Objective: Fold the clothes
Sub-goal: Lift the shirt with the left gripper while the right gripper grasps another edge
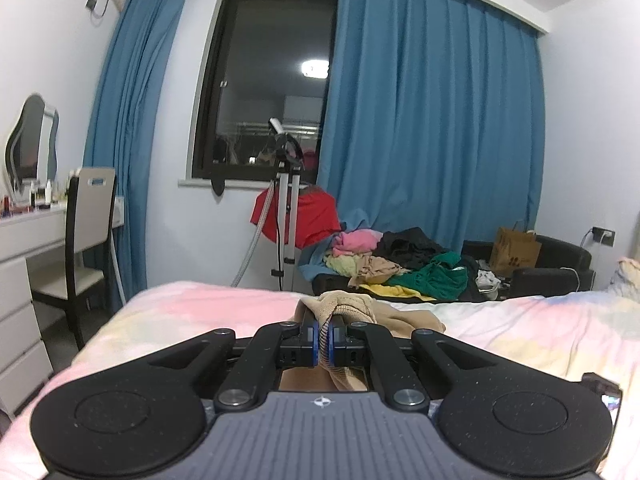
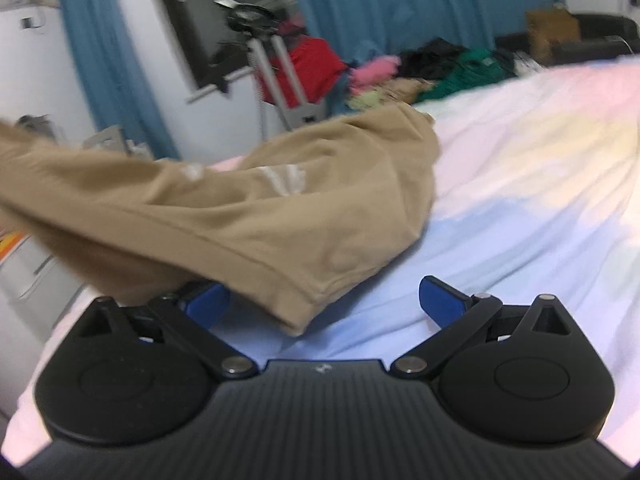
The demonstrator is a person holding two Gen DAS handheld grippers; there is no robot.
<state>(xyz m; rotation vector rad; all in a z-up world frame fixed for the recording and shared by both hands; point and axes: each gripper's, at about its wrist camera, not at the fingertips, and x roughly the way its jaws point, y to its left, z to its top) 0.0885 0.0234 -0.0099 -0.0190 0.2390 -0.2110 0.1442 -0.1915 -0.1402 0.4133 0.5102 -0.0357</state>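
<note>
Only tan garment point(image 2: 248, 200) hem overhanging bed point(image 2: 520, 184).

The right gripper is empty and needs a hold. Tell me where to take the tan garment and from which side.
Take the tan garment at its stitched hem corner, the part nearest the right gripper. It hangs just above the bedsheet, between the open jaws, so coming straight forward and closing looks best. The left gripper is shut on the garment's other end, so the cloth hangs stretched between them.

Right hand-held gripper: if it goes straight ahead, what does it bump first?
Probably the tan garment: its hem corner hangs between the open fingers of the right hand-held gripper, above the bed. Depth is blurry.
</note>
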